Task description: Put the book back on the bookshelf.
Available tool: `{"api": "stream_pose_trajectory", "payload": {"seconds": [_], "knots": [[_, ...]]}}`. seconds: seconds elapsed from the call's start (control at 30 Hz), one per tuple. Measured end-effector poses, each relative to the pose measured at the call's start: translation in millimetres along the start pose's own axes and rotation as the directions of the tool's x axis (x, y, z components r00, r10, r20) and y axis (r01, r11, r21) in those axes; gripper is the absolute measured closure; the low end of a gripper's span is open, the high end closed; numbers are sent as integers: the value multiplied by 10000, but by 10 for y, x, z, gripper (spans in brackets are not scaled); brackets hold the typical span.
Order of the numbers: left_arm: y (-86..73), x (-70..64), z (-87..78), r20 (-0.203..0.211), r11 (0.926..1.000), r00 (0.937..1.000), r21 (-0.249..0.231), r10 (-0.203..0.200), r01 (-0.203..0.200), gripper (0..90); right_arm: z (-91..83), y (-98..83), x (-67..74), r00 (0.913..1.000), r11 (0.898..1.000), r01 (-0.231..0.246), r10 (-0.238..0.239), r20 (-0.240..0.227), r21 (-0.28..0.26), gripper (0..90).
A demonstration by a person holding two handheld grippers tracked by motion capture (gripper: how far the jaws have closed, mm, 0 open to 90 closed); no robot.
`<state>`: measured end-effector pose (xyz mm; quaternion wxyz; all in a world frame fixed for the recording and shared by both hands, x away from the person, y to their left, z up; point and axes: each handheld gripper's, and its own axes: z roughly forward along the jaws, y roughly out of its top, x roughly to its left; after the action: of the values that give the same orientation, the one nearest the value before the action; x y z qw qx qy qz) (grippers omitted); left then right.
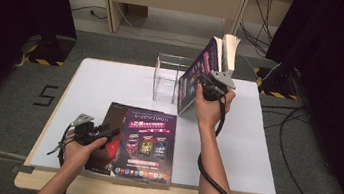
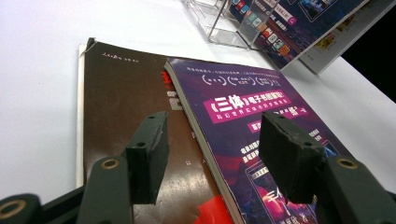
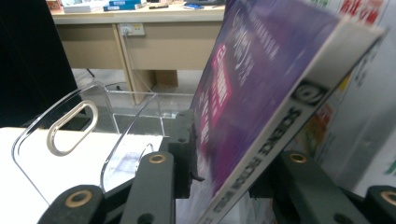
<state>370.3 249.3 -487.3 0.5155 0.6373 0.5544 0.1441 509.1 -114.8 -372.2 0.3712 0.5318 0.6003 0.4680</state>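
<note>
The left gripper [image 1: 104,133] is being held with its jaws wide apart, gripping nothing, over two magazines [image 1: 146,144] lying flat on the white worktop [image 1: 106,81]. A purple magazine [image 1: 198,73] is being kept tilted beside the clear acrylic holder [image 1: 167,76], between the right gripper's [image 1: 208,84] jaws, whose pressure cannot be told.

The left gripper [image 1: 110,133] sits low at the near left of the table [image 1: 101,82], its jaws standing wide apart with nothing between them, pointing right. The right gripper [image 1: 204,83] is raised over the table's far middle on an outstretched forearm, gripped from below by the right hand [image 1: 211,107]. Its jaws straddle a tilted book [image 1: 198,75].
</note>
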Motion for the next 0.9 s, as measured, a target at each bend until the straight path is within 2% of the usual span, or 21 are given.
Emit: {"api": "stream_pose_trajectory", "payload": {"seconds": [0.1, 0.47, 0.9], "knots": [[-2, -2, 3, -2, 10000, 10000, 21, -3, 3, 421, -5, -32, 1, 9999, 9999, 143, -143, -37, -82, 645], [-20, -21, 15, -17, 9999, 10000, 111, 46, -45, 425, -50, -110, -5, 9988, 9989, 408, -402, -271, 224, 566], [-13, -25, 9, -63, 9999, 10000, 131, 57, -56, 421, -121, -134, -2, 9985, 9982, 167, -136, -534, 574, 534]]}}
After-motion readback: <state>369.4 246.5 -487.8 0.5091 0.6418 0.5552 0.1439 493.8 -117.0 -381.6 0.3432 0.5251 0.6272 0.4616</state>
